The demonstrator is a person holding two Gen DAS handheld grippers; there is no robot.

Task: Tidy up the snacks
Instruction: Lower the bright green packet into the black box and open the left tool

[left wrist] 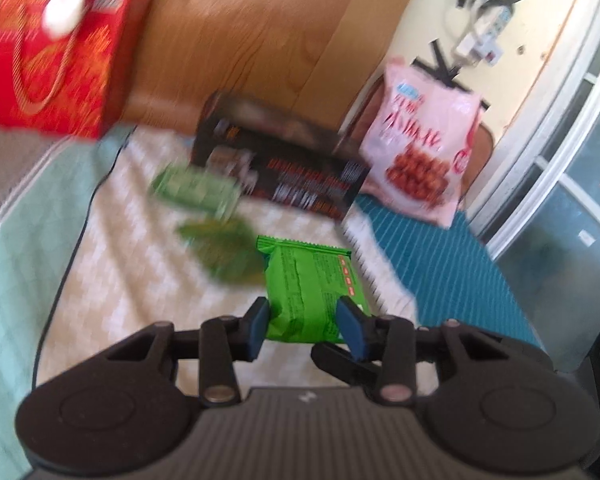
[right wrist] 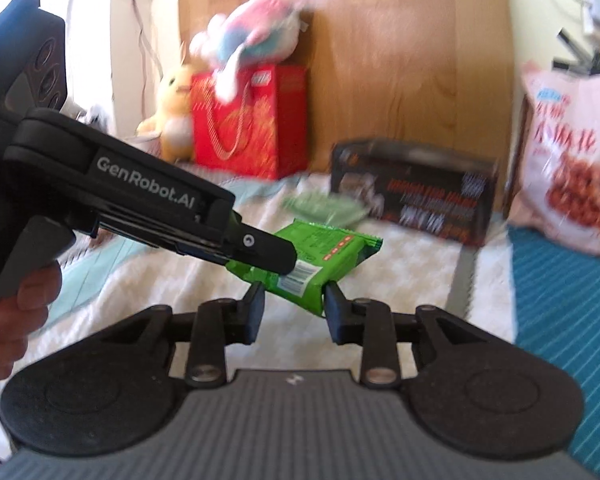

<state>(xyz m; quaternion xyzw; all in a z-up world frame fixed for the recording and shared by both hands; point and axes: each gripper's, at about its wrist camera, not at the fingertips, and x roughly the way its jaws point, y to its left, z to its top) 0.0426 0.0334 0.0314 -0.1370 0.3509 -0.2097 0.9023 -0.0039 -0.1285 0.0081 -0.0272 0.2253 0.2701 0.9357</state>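
The green snack packet is pinched by both the left gripper and right gripper; it could be torn if pulled apart

bright daylight, from the glazed door right of the fingers and a washed-out window to their left. strong motion blur beyond the fingertips; green packet between them sharp. fisheye bends edges.

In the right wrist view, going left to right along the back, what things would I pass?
Yellow plush toy → red gift bag → black box → pink snack bag.
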